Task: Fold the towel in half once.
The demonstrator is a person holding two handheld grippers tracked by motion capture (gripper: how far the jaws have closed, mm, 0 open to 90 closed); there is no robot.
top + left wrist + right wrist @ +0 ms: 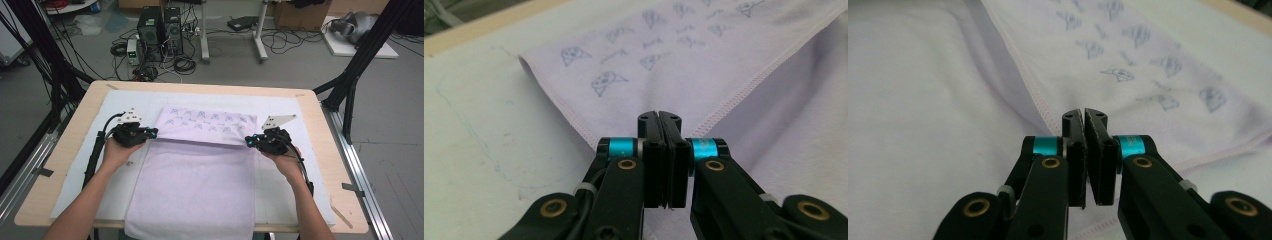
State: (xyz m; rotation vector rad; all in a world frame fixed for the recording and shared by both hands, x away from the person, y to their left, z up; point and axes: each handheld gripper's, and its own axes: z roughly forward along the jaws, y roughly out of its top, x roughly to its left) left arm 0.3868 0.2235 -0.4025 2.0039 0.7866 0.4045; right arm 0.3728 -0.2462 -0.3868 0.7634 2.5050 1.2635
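Two bare forearms reach in from the near edge, spread wide apart, each hand wrapped around a black gripper with its wrist held nearly straight. The left gripper (148, 132) points inward to the right and the right gripper (250, 141) points inward to the left, so the two face each other, level with one another. In both gripper views the black jaws stand pressed together, and a grey three-cornered plate sits on top of each gripper.
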